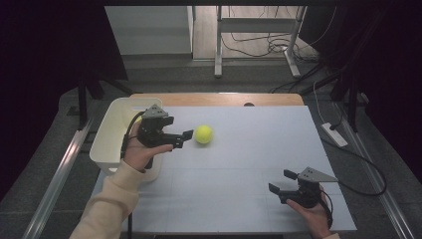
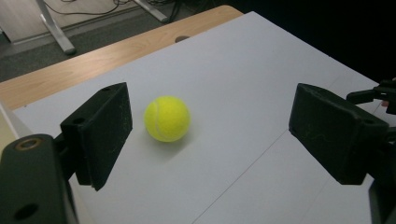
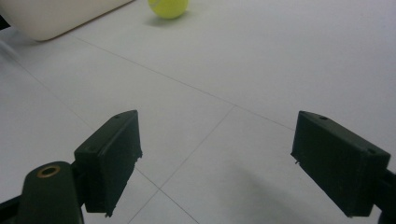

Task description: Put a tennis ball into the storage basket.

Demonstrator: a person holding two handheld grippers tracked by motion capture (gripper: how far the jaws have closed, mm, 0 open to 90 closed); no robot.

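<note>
A yellow tennis ball [image 1: 203, 134] lies on the white tabletop [image 1: 239, 164], left of centre. My left gripper [image 1: 182, 139] hovers just left of it, jaws open and pointed at the ball without touching it. In the left gripper view the ball [image 2: 166, 118] sits ahead, closer to the left pad [image 2: 105, 133], and nothing is between the jaws of the gripper [image 2: 215, 128]. My right gripper [image 1: 281, 181] rests near the front right of the table, open and empty. From the right gripper view, the ball [image 3: 169, 7] is far off, beyond the open gripper [image 3: 215, 158].
A white plastic bin [image 1: 105, 134] stands at the table's left edge, right behind my left hand; its wall [image 3: 56, 16] appears in the right gripper view. A wooden strip [image 1: 219, 98] borders the table's far edge. Desk legs and cables lie on the floor beyond.
</note>
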